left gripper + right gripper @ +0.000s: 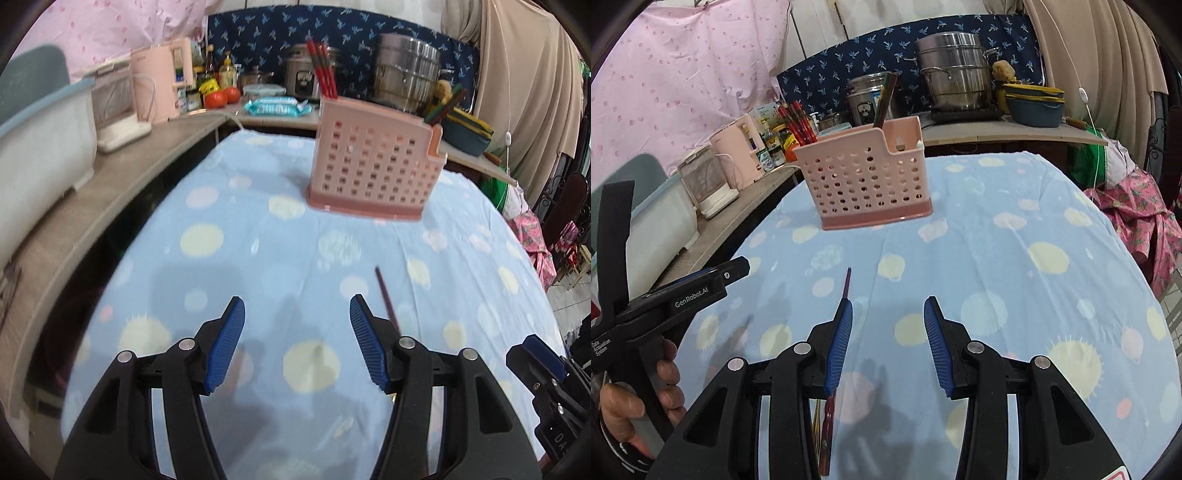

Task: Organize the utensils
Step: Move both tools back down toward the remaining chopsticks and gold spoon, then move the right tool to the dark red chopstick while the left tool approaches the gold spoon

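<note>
A pink perforated utensil holder [373,166] stands upright on the blue dotted tablecloth [258,258]; it also shows in the right wrist view [868,177]. Red chopsticks [325,70] stick up from one end, and darker ones [884,99] from the other. A dark red chopstick [387,299] lies on the cloth, just right of my left gripper [297,306], which is open and empty. In the right wrist view that chopstick [846,284] passes under the left finger of my right gripper [888,308], also open and empty. The left gripper [701,280] appears at its left edge.
A wooden counter [110,177] runs along the left and back with a pink kettle [162,81], tomatoes [221,96], a rice cooker [868,99] and steel pots [955,70]. A white tub [40,147] sits at left. Pink cloth [1137,214] hangs off the right.
</note>
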